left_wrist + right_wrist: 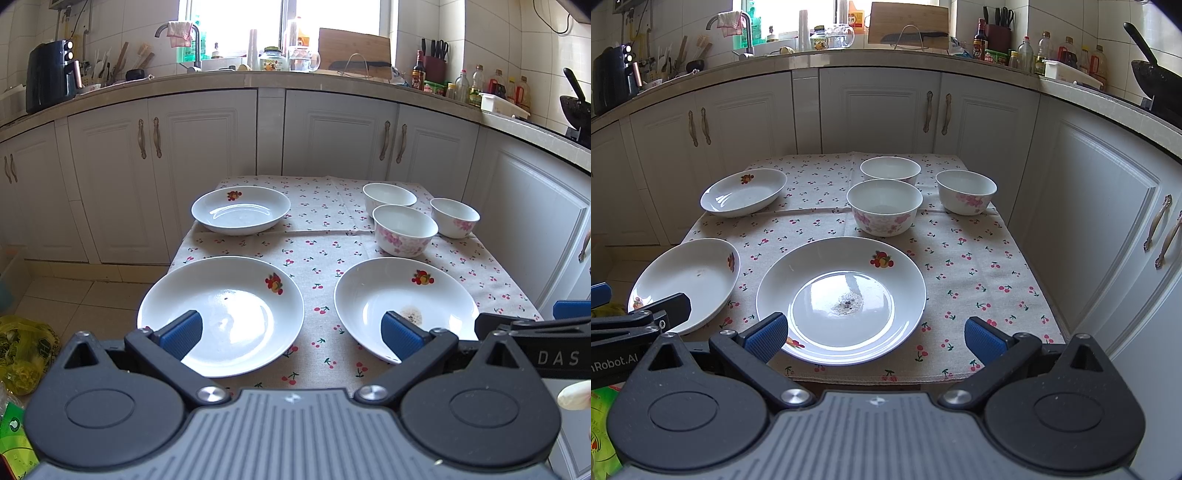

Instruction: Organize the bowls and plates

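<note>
Your two wrist cameras, side by side at the near table (1015, 280) edge.
Both face 12 o'clock toward the cabinets (207, 155), sharing all the dishes.

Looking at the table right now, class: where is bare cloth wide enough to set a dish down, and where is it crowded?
Bare cloth lies right of the stained plate, out to the tablecloth edge, below the right bowl. A smaller patch sits between the far plate and the front bowl. Crowded: the three bowls, including the back bowl, and the near-left plate.

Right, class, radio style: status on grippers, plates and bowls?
Left gripper open, empty. Right gripper open, empty. Three plates apart, three bowls unstacked on tablecloth. Nothing in the way.
</note>
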`<state>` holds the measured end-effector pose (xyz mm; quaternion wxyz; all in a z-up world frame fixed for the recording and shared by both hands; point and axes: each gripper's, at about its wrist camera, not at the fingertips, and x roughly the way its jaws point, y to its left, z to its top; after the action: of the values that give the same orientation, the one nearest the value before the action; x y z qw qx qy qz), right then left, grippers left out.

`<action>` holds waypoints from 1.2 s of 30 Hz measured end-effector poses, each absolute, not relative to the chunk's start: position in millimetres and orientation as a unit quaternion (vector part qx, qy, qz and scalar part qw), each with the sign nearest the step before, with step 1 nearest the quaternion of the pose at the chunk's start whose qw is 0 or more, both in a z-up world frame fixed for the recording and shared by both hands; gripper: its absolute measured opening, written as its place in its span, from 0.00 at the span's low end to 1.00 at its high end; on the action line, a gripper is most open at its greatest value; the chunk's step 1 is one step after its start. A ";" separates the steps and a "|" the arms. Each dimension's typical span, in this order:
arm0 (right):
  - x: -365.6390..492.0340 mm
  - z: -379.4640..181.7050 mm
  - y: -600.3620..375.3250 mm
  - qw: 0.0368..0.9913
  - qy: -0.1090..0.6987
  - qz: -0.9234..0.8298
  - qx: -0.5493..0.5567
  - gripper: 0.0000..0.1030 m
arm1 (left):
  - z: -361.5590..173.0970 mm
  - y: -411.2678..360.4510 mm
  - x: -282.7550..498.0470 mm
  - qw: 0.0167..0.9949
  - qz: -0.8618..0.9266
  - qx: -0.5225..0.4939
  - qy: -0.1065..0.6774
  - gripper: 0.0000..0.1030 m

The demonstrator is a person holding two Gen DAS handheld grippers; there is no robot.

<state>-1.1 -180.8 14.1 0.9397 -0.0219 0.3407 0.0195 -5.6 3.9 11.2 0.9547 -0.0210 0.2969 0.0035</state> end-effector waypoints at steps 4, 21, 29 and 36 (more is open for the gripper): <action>-1.1 13.8 -180.7 0.940 0.341 0.019 -0.022 1.00 | 10.7 4.6 -5.0 0.955 0.003 -0.021 0.297 0.99; 15.1 18.8 -176.8 0.940 0.338 0.030 -0.028 1.00 | 12.2 8.1 7.7 0.960 -0.007 -0.014 0.279 0.99; 34.1 25.9 -175.6 0.949 0.306 0.073 -0.005 1.00 | 10.1 19.0 16.5 0.965 -0.034 0.014 0.259 0.99; 52.3 32.8 -168.8 0.954 0.256 0.158 -0.002 1.00 | -2.3 44.6 26.0 0.961 -0.084 0.004 0.264 0.99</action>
<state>52.3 -168.8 32.8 0.9537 -0.0018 0.2558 0.1578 26.0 44.6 -2.3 0.9609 0.0044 0.2639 -0.0835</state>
